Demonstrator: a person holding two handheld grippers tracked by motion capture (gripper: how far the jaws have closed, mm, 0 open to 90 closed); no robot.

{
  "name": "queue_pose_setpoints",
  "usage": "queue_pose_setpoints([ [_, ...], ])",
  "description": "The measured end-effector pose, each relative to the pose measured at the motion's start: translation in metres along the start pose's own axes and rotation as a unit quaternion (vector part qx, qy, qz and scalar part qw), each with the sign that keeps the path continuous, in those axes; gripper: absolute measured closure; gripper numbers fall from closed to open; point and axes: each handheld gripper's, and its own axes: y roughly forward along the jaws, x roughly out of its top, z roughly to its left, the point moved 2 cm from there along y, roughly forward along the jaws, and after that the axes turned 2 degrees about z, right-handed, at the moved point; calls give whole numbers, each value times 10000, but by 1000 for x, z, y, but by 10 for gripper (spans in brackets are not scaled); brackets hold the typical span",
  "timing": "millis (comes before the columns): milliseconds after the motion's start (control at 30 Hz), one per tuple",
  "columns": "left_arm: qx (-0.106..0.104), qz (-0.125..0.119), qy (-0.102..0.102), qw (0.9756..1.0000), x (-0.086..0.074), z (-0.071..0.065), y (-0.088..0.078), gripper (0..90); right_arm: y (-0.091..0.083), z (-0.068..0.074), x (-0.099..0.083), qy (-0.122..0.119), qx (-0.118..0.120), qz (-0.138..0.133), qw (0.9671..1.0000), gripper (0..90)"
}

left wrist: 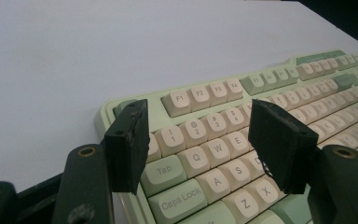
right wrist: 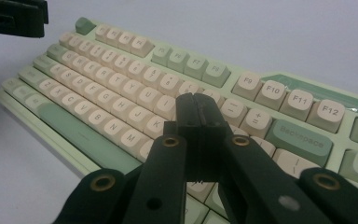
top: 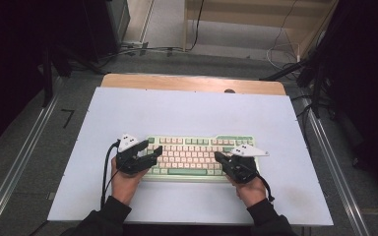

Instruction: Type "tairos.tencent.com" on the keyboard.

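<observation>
- The left gripper's (left wrist: 198,147) fingers (left wrist: 129,144) stand released, spread wide over the Q, W, A and S keys at the keyboard's (top: 202,153) left end, with nothing pinched between them.
- The right gripper's (right wrist: 198,140) fingers (right wrist: 189,135) are clenched flat against each other with nothing between them, their joined tip poised over the letter keys just right of the K; whether it touches a keycap cannot be told.
- The keyboard lies flat on the white table (top: 187,110), near its front middle, long side facing the person, with a hand at each end.
- It looks like a rigid plastic case, light to moderate in weight and unlikely to bend.
- The keycaps are smooth and slightly dished, likely slippery under hard pads, and each gives way when pushed, so they make poor places to hold.
- A firmer hold would be on the case's short side edges or its front lip, one gripper at each end to keep it level.
- Pinching a single keycap risks pulling it off its stem.
</observation>
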Motion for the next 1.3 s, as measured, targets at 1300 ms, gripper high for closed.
queue_pose_setpoints([
  [1300, 311, -13, -15, 9995, 0, 4, -1, 253, 15, 8, -9, -161, 100, 521, 9985, 875],
])
